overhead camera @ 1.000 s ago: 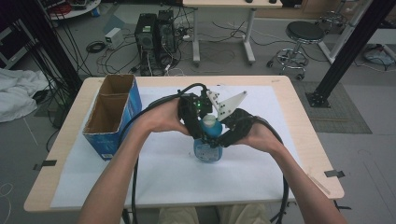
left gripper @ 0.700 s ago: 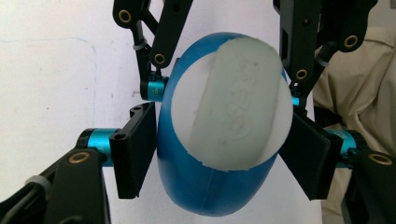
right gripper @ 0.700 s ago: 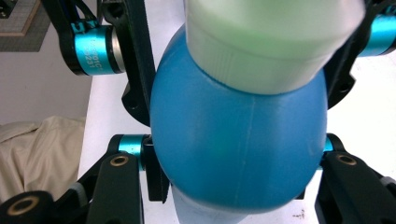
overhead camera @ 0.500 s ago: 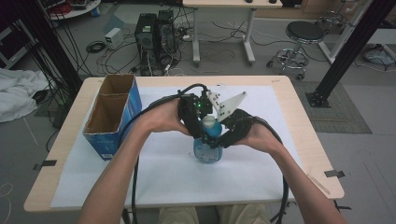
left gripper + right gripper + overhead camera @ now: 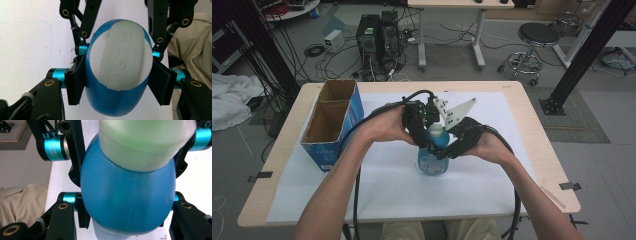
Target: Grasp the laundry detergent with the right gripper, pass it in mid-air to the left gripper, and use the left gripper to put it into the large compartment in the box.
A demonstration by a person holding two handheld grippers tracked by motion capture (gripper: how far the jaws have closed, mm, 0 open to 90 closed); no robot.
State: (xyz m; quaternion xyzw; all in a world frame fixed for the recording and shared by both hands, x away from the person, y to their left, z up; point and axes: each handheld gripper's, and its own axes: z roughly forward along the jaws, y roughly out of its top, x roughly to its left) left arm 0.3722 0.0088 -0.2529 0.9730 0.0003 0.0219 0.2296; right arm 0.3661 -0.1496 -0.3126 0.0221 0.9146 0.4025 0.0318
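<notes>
Blue bottle with a white cap stands upright on the white sheet at table centre, just ahead of the person's forearms.

Left gripper: jaws closed against the bottle's blue shoulder, one pad on each side; in the left gripper view the cap sits between the pads, seen end-on.

Right gripper: jaws also clamped on the bottle, from the opposite side. In the right gripper view the blue body presses against both pads.

Open cardboard box with blue sides at the table's left edge, well apart from the bottle.

Beyond the table: computer towers, black stool.
</notes>
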